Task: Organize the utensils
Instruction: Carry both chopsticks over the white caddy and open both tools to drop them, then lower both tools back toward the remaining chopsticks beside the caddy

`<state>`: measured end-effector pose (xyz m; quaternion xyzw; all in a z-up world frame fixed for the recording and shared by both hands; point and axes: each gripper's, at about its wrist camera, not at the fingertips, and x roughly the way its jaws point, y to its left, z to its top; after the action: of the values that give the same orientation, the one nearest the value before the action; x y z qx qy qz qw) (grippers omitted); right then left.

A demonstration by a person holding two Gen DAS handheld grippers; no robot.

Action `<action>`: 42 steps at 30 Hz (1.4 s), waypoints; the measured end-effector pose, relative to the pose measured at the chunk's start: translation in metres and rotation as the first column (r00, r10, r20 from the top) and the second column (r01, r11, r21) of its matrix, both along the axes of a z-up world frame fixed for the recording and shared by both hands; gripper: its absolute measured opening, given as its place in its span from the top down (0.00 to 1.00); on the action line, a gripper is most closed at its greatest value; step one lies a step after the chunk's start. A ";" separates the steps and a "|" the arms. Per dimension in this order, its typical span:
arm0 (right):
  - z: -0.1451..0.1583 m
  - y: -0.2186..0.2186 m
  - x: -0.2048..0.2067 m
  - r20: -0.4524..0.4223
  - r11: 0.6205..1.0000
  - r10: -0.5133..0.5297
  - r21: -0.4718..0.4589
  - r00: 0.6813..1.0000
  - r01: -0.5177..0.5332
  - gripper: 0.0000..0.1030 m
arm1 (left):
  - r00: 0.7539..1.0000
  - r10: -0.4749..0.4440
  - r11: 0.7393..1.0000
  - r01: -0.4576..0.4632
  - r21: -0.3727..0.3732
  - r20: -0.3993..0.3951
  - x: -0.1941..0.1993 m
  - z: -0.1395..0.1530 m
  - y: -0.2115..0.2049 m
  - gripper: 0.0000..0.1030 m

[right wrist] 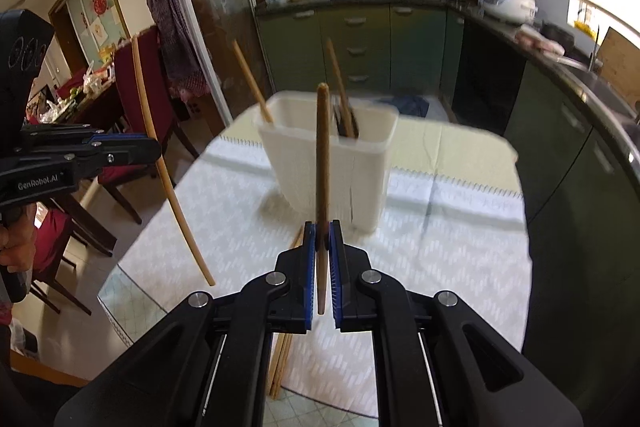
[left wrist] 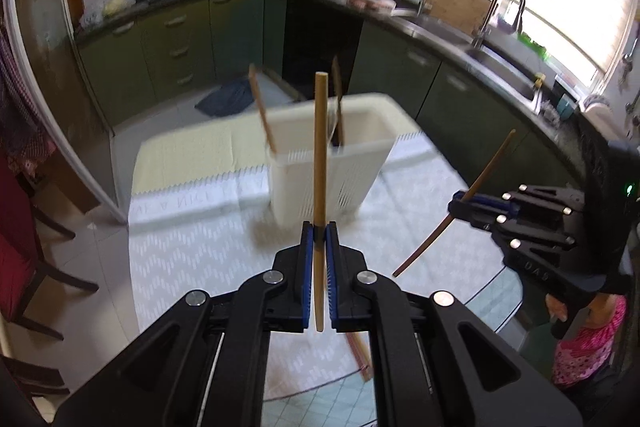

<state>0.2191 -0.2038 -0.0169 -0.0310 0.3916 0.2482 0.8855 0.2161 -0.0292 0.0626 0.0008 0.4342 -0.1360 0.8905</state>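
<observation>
A white slotted utensil holder [left wrist: 328, 163] stands on the table, also in the right wrist view [right wrist: 332, 163]. Two chopsticks [left wrist: 262, 107] lean inside it, plus a dark utensil [right wrist: 344, 115]. My left gripper [left wrist: 319, 227] is shut on a light wooden chopstick [left wrist: 320, 147], held upright in front of the holder; it also shows at the left in the right wrist view [right wrist: 158, 151]. My right gripper [right wrist: 322, 227] is shut on a darker brown chopstick [right wrist: 322, 155], also upright before the holder; it shows at the right in the left wrist view [left wrist: 456, 205].
The table has a white patterned cloth [left wrist: 200, 247] over a glass top [right wrist: 120, 311]. More chopsticks [right wrist: 282, 359] lie on the cloth near the front edge. Green kitchen cabinets [left wrist: 480, 95] and a sink [left wrist: 500, 67] are behind; dark chairs [right wrist: 132, 131] stand left.
</observation>
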 end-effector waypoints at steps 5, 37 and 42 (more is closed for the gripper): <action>0.059 -0.008 0.004 0.107 0.999 -0.017 0.045 0.994 0.013 0.93 | 0.990 -0.006 1.000 0.010 -0.023 0.142 0.011 0.056 -0.008 0.94; 0.033 0.020 0.093 0.073 0.998 -0.064 0.021 0.995 0.063 0.86 | 0.981 0.053 0.998 -0.060 0.031 0.189 0.095 0.003 -0.017 0.79; 0.037 0.005 0.042 0.081 1.000 -0.011 0.007 0.997 0.010 0.70 | 0.994 0.057 0.996 -0.063 0.058 0.093 0.061 -0.008 -0.012 0.60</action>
<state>0.2613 -0.1990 0.0200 -0.0360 0.3547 0.2434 0.9020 0.2774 -0.0408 0.0547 0.0208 0.3969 -0.0958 0.9126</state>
